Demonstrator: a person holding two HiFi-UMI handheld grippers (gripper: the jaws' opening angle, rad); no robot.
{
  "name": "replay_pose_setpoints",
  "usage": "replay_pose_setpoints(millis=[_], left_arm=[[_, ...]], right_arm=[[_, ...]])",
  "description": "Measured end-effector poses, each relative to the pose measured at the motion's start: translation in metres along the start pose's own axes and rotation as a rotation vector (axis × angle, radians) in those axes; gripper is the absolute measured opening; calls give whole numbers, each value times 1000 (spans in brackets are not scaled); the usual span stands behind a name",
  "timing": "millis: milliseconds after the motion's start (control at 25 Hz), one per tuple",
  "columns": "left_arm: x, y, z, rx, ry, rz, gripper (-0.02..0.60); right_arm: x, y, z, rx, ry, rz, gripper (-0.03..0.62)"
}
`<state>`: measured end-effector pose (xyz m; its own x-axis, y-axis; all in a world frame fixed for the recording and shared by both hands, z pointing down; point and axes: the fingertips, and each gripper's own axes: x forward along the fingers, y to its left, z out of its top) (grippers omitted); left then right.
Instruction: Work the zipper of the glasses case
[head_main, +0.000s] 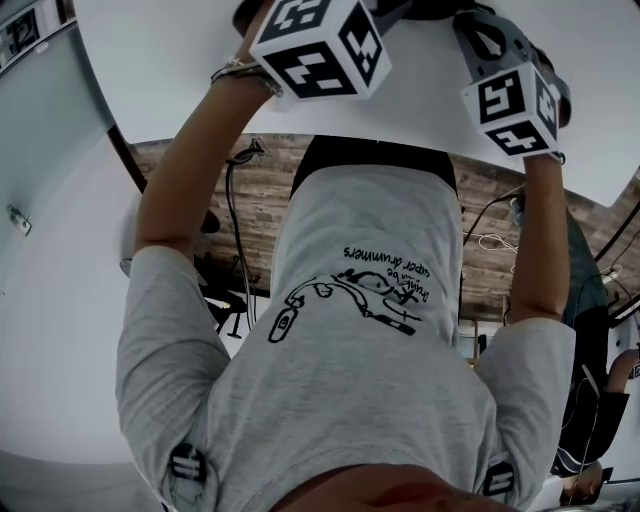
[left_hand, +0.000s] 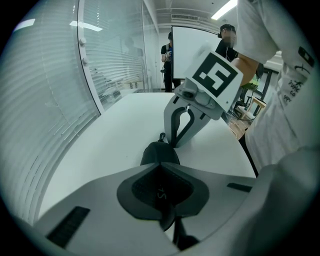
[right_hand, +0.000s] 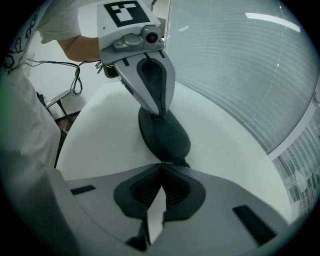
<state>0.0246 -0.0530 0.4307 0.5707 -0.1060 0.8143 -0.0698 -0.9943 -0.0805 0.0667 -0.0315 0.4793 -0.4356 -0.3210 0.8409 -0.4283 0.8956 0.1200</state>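
White table (right_hand: 225, 150), glasses case (right_hand: 165, 134) — left gripper (right_hand: 160, 114), right gripper (left_hand: 173, 143) gripping opposite ends.

The glasses case (right_hand: 165, 134) is a dark oval shell. It lies flat on the white table (right_hand: 225, 150), in from its edges. Its zipper pull (left_hand: 161, 136) stands up at one end.

The glasses case (right_hand: 165, 135) is black, the table (right_hand: 225, 150) white, the shirt (head_main: 370, 400) grey.

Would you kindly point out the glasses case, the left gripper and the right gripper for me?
glasses case (right_hand: 167, 135): right gripper view, middle of its dark top.
left gripper (right_hand: 159, 115): right gripper view, midway between its fingertips.
right gripper (left_hand: 173, 143): left gripper view, midway between its fingertips.
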Motion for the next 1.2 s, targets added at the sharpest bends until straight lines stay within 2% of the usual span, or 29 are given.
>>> replay_pose_setpoints(millis=[160,280,480,800,1200], left_arm=[[0,1,2,4,-3,1,21],[-2,-2,-1,39,-4,-12,21],[-10,6,-6,50,5,-4,21],[-6,-1,-5,88,24,-44,21],[-4,-1,-5,56,17,-58,21]], right_arm=[[3,14,6,15,-20,8,5],[2,14,5,16,-14,0,5],[-1,11,0,14,-19,-28,5],[-7,-2,-16,25,-2,-85,6],[-4,11,-8,63,-22,-62,6]])
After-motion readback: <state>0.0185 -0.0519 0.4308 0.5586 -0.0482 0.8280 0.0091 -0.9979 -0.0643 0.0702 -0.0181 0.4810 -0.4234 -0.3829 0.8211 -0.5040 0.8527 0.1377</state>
